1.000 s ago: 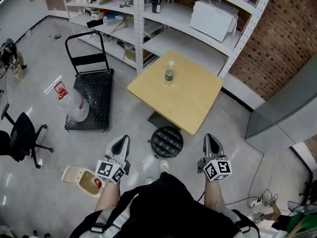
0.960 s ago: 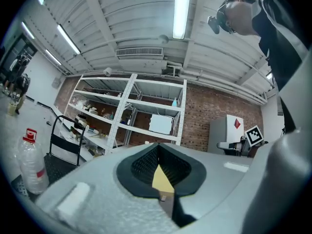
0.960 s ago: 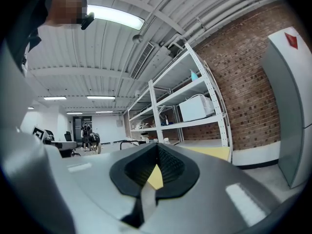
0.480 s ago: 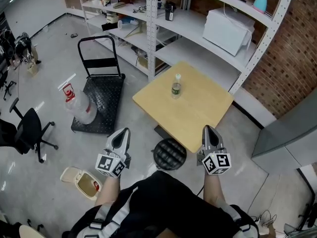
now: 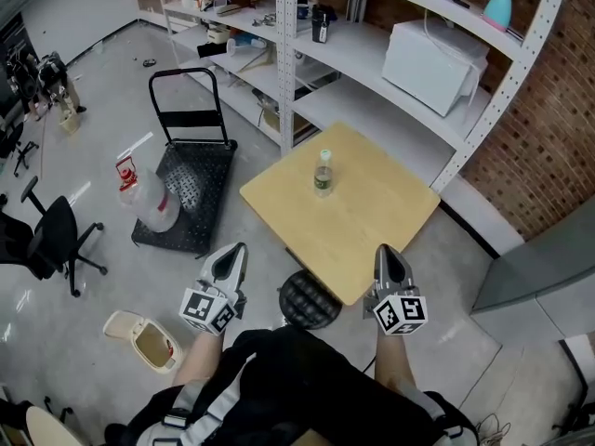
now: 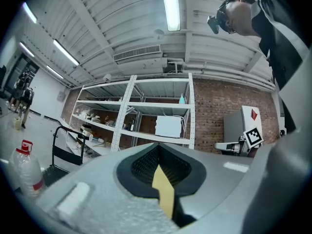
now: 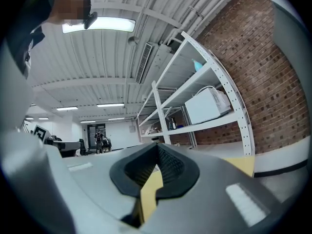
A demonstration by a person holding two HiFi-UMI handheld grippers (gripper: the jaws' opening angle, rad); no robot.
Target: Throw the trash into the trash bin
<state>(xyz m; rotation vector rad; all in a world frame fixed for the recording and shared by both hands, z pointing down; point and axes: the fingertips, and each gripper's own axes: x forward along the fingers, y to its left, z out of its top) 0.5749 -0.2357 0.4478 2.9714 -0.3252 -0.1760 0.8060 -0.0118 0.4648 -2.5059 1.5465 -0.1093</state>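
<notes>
I hold left gripper (image 5: 232, 255) and right gripper (image 5: 384, 255) clamped, both empty. Bottle (image 5: 323, 173) upright on table (image 5: 381, 214). Trash bin (image 5: 139, 338) on floor, left.

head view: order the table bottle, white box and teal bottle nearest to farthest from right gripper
1. Bottle, on the table, ahead-left of the right gripper.
2. White box, on the shelf beyond.
3. Teal bottle, one shelf higher.

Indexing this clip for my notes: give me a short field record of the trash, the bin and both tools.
trash: plastic bottle, upright on the yellow table
bin: trash bin, on the floor, lid open
left tool: shut, empty
right tool: shut, empty
status: bottle not yet picked up
</notes>
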